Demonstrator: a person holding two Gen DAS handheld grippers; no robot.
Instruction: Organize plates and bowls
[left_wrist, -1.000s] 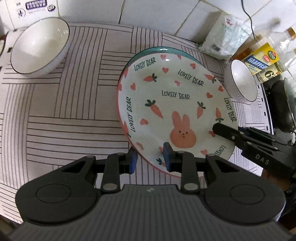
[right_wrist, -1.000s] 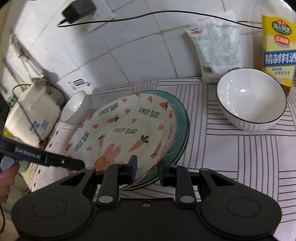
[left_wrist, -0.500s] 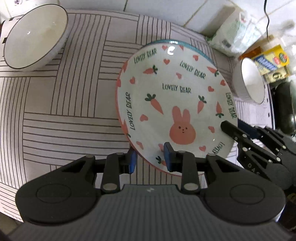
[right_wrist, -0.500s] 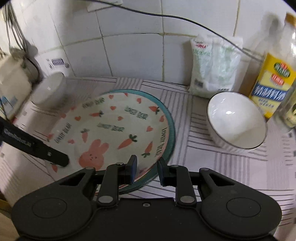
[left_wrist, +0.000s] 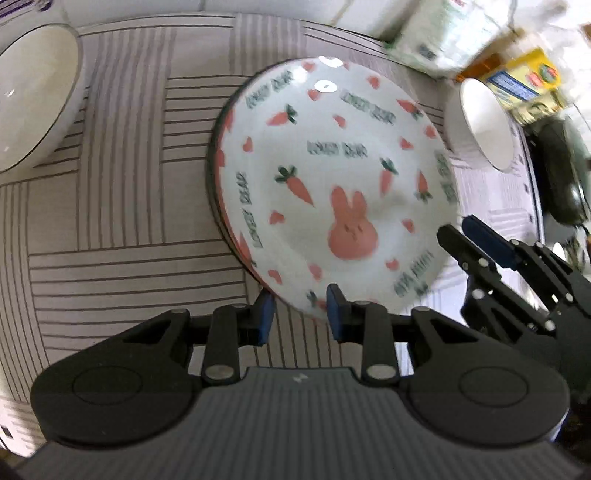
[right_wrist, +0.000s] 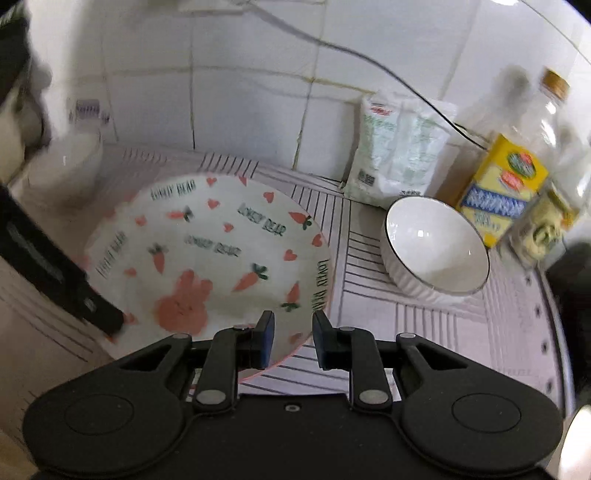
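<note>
A white plate with a pink rabbit, carrots and "LOVELY BEAR" lettering (left_wrist: 332, 177) lies on the striped mat; it also shows in the right wrist view (right_wrist: 221, 251). My left gripper (left_wrist: 300, 314) holds its near rim between the blue pads. My right gripper (right_wrist: 290, 338) holds the rim on the other side and shows in the left wrist view (left_wrist: 476, 240). A white bowl (left_wrist: 33, 96) stands at the far left. A second white bowl (right_wrist: 436, 251) stands right of the plate. The teal plate underneath is hidden.
A white packet (right_wrist: 395, 162), a yellow-labelled oil bottle (right_wrist: 506, 184) and a clear bottle (right_wrist: 554, 140) stand along the tiled wall behind the right bowl. A dark pan (left_wrist: 561, 177) sits at the right edge. A cable (right_wrist: 369, 66) runs across the wall.
Both grippers rose and tilted to look more steeply down on the plate. The teal plate rim seen earlier no longer shows. Both grippers keep their hold on the rim.
</note>
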